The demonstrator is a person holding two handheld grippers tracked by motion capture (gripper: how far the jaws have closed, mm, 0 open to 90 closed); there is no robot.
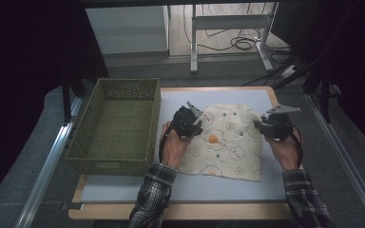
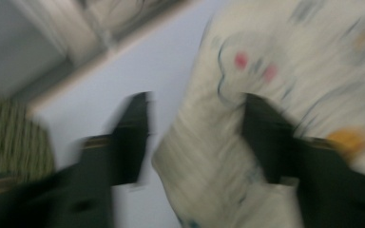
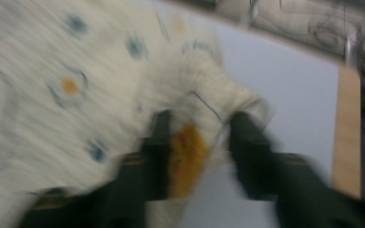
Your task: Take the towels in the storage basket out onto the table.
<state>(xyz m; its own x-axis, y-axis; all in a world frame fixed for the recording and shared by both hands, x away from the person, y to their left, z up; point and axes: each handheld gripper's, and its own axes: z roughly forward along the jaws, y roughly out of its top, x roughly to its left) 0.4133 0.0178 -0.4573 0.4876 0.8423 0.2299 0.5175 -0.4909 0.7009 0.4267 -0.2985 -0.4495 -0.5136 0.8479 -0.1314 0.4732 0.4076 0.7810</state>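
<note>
A cream cloth printed with small cartoon faces and flowers lies on a pale tabletop, with a person working it from both sides. Each hand holds a black two-jaw tool. The left tool sits at the cloth's far left corner, just beside an empty olive-green woven basket that stands on the left part of the tabletop. The right tool sits at the cloth's right edge.

In the left gripper view, blurred, the jaws stand apart: one over bare tabletop, the other over the cloth, with a raised fold of the edge between them but not pinched. In the right gripper view, also blurred, the jaws are apart too, with a bunched hump of cloth and an orange patch between them; the pads do not seem to press on it.

The step in hand looks like folding the cloth, probably so it can go into the basket. The far edge is already rumpled inward. The next move likely calls for both tools to close firmly on their edges together, so that the fabric lifts evenly and does not slip or bunch.
</note>
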